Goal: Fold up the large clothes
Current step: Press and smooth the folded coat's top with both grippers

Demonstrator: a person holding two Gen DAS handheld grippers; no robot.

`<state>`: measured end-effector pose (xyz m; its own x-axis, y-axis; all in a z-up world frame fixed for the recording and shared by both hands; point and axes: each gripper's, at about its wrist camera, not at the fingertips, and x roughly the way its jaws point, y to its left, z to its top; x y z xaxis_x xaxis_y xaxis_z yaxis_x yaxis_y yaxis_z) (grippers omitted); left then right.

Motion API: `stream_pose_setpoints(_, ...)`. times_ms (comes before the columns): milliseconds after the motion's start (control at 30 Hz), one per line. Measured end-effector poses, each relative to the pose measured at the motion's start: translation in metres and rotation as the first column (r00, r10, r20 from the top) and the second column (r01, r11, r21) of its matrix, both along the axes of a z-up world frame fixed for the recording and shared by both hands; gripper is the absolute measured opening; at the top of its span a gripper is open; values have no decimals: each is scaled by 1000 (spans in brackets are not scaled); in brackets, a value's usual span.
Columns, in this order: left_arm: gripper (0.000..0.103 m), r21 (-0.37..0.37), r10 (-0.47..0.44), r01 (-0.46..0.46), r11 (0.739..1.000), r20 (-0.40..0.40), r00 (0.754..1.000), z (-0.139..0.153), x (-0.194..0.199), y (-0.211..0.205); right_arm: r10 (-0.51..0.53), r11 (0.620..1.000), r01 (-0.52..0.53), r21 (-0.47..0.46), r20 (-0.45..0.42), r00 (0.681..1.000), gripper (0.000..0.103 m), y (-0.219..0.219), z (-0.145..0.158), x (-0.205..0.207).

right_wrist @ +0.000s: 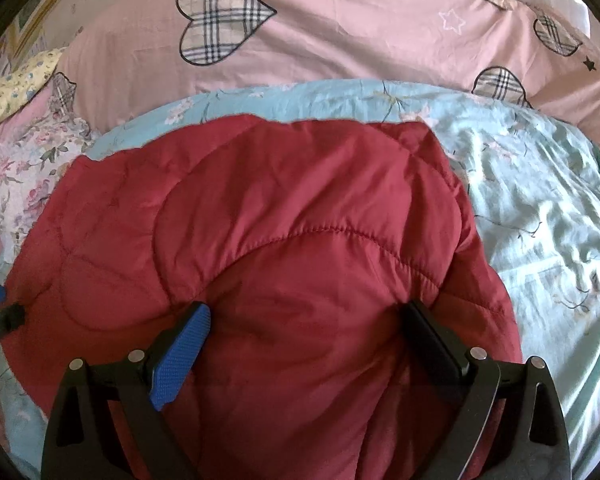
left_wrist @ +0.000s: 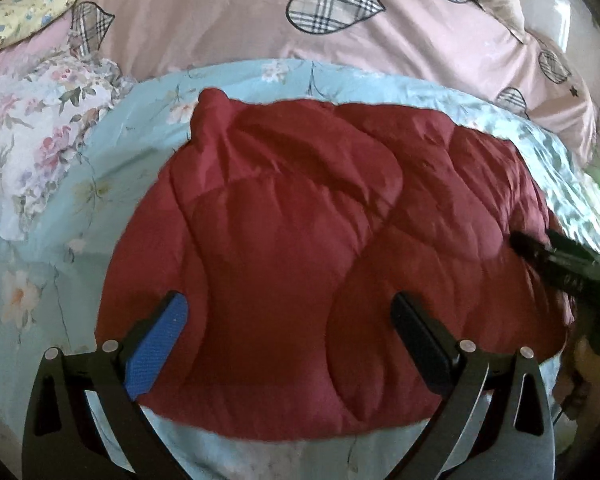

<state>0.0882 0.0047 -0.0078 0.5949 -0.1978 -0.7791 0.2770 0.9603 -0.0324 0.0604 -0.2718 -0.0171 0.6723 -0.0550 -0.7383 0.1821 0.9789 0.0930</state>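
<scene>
Nearest the lenses, both tools hang with their tongs spread wide: the left gripper point(left_wrist: 288, 328) hovers over the near edge of the red quilted jacket point(left_wrist: 320, 260), gripping nothing, and the right gripper point(right_wrist: 306, 338) sits the same way, released, low over the jacket's right half. No pad is biting fabric on either side, as far as these views show.

The jacket itself lies on the pale blue floral sheet point(right_wrist: 540, 208), already gathered into a thick, rounded bundle with layers doubled over, one lobe overlapping the other down the middle. That reads as several folds done. What is left looks like tidying: the far left corner pokes up in a little peak, and the right edge bulges unevenly.

Further back, a flowered white cloth point(left_wrist: 40, 140) lies bunched to the left, and beyond everything stretches the pink duvet with plaid hearts point(right_wrist: 340, 40).
</scene>
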Motion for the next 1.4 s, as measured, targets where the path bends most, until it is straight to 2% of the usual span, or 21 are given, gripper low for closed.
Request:
stream_pose_setpoints(200, 103, 10, -8, 9, 1000, -19, 1000, -10, -11, 3, 30, 999, -30, -21, 46, 998, 95, 18, 27, -48)
stream_pose_setpoints(300, 103, 19, -13, 13, 1000, -33, 999, -19, -10, 2, 45, 999, -46, -23, -12, 999, 95, 23, 19, -60)
stream_pose_setpoints(367, 103, 17, -19, 19, 1000, -36, 999, -24, -8, 2, 47, 998, -49, -29, -55, 997, 95, 22, 3, -61)
stream_pose_setpoints(533, 103, 37, -31, 31, 999, -24, 999, -28, -5, -2, 39, 999, -39, 14, -40, 998, 96, 12, -15, -59)
stream_pose_setpoints(833, 103, 39, -18, 19, 999, -20, 1000, -31, -3, -4, 29, 1000, -28, 9, -25, 999, 96, 15, -17, -64)
stream_pose_setpoints(1000, 103, 44, -17, 18, 999, -22, 1000, -31, -2, -5, 11, 999, -10, -39, 11, 1000, 95, 25, 3, -73)
stream_pose_setpoints(1167, 103, 54, -19, 20, 998, -17, 1000, -30, -2, -5, 23, 999, -23, 22, -6, 1000, 95, 13, -15, -67)
stream_pose_setpoints(1400, 103, 81, -6, 6, 997, -8, 1000, -20, -19, -5, 12, 1000, -12, 24, -8, 1000, 95, 15, -9, -69)
